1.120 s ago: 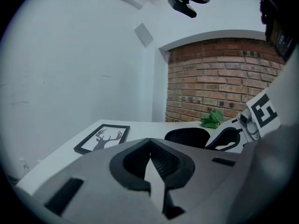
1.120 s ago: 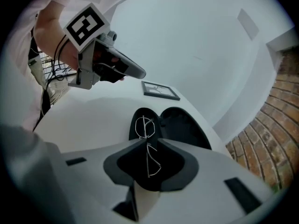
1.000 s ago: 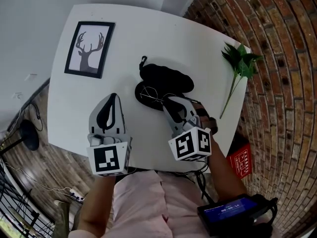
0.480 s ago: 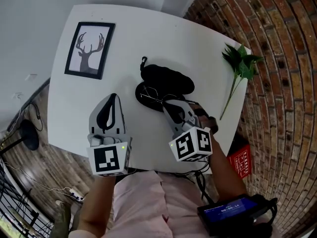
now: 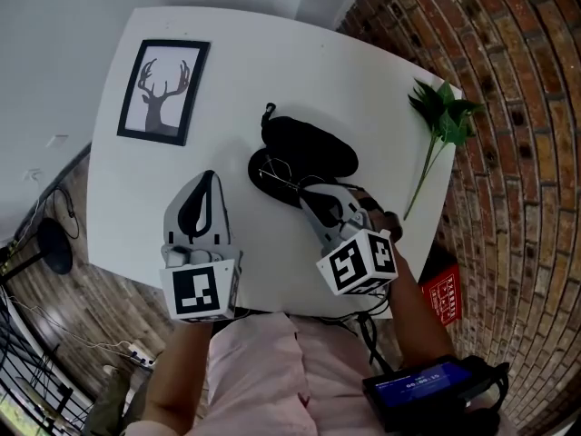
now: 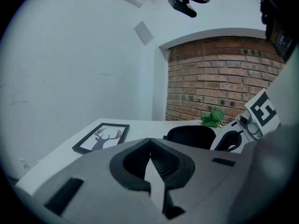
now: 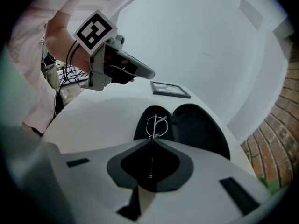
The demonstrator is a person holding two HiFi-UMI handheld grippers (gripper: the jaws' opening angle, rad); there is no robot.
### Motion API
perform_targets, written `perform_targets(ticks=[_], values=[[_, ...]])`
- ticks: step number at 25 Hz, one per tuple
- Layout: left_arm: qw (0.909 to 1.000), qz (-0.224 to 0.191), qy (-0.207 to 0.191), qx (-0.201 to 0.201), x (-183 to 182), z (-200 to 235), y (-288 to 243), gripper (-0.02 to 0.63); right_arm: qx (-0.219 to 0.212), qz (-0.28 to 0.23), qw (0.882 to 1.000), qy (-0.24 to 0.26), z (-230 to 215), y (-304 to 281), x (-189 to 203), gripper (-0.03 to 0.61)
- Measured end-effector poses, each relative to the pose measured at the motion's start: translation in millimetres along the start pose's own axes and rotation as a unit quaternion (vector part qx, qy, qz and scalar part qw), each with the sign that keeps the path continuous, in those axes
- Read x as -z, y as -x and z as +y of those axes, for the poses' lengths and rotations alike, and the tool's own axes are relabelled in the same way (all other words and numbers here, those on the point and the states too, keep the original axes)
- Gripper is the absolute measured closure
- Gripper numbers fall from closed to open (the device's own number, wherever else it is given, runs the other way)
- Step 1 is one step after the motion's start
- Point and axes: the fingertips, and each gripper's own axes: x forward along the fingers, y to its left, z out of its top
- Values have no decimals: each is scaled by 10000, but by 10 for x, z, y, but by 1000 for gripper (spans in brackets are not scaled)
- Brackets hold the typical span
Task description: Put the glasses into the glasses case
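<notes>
Our right gripper (image 7: 150,140) grasps the glasses (image 7: 157,124), with the glasses case (image 5: 313,143) at its twelve o'clock. Our left gripper (image 6: 149,141) is clenched and empty.

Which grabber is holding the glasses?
The right gripper: its jaws pinch the wire glasses at the black case. The left gripper holds nothing.

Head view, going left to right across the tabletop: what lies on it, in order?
In order: framed deer picture → open glasses case → green leafy sprig. Left out for overlap: the left gripper, the right gripper and the glasses it pinches at the case.
</notes>
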Motion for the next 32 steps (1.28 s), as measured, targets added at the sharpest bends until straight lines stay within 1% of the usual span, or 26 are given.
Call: perform_targets(ticks=[6,10,14,18,22,25,28,32], values=[[9999,-34,-91,107,-30,-43,-24,614,-38,86,9999,-91,3,-31,14,560],[9999,3,-88,60,-10,-28,-10,614,-35,188,9997,-136,10,-44,21,558],[9999,-39,-69,72,-22,-25,-3,614,42,184,9996,-193,-21,-27,7,552],[9999,-65,-41,124,-18,-39,-9,614,82,181,9996,-217,-61,22,-2,525],[9998,-50,60,172,-54,-98,-9,614,203,84,9994,-274,-125,112,-66,525],[9999,-27,3,159,-32,-98,-15,614,267,70,9992,-303,-167,160,-105,525],[9996,-150,-103,210,-72,-114,-28,614,428,29,9987,-291,-213,188,-89,526],[9996,-139,-75,228,-70,-125,-18,614,618,39,9974,-362,-268,231,-113,526]])
